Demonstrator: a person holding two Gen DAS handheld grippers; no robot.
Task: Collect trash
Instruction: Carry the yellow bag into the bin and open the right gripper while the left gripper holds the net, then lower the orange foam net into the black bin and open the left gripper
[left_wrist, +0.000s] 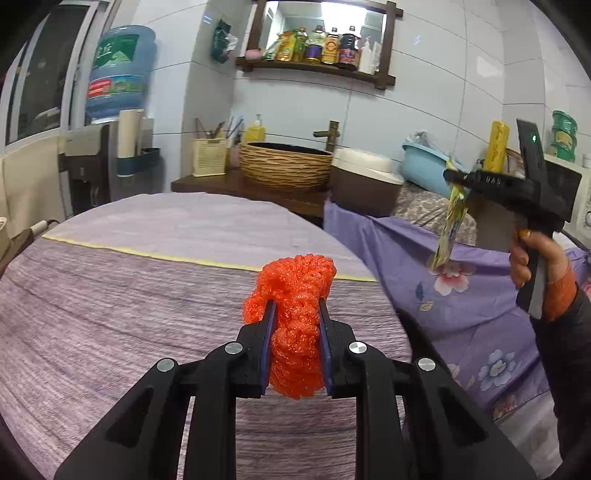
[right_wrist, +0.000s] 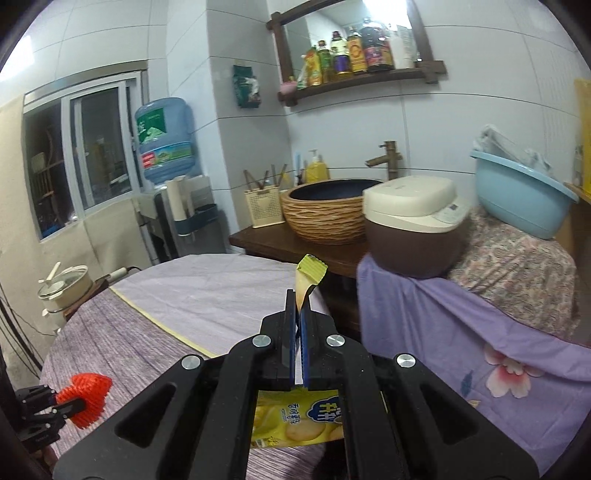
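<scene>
L gripper (left_wrist: 295, 314) is clamped on a crumpled orange foam net (left_wrist: 295, 332), held up over the round table (left_wrist: 110, 295) w/ its purple cloth; the net bulges past both pads. R gripper (right_wrist: 298, 306) has its jaws nearly touching, pinching a yellow snack wrapper (right_wrist: 295, 421) edge-on; most of the wrapper hangs below the pads, a short serrated end sticks up above. No bin or trash bag visible in either view, so drop-off point unknown. Risks, as judged: (1) the wrapper is thin, slick film gripped near one end, so a quick swing could let it slide out or tear at the pinch; (2) the foam is springy, so if the grip relaxes it may pop free and roll across the cloth; (3) R side is crowded, w/ rice cooker (right_wrist: 413, 221) and blue basin (right_wrist: 517, 195) close by, so a wide arc could clip them; (4) the dangling wrapper could snag on the floral sheet (right_wrist: 461, 332). Writing: the wrapper has Chinese characters in a blue logo plus a smaller printed line, too distorted to read w/ confidence. Water jug (right_wrist: 164, 140) has a green label and red band w/ print, illegible. Shelf bottles (left_wrist: 325, 46) have labels, text too small.
</scene>
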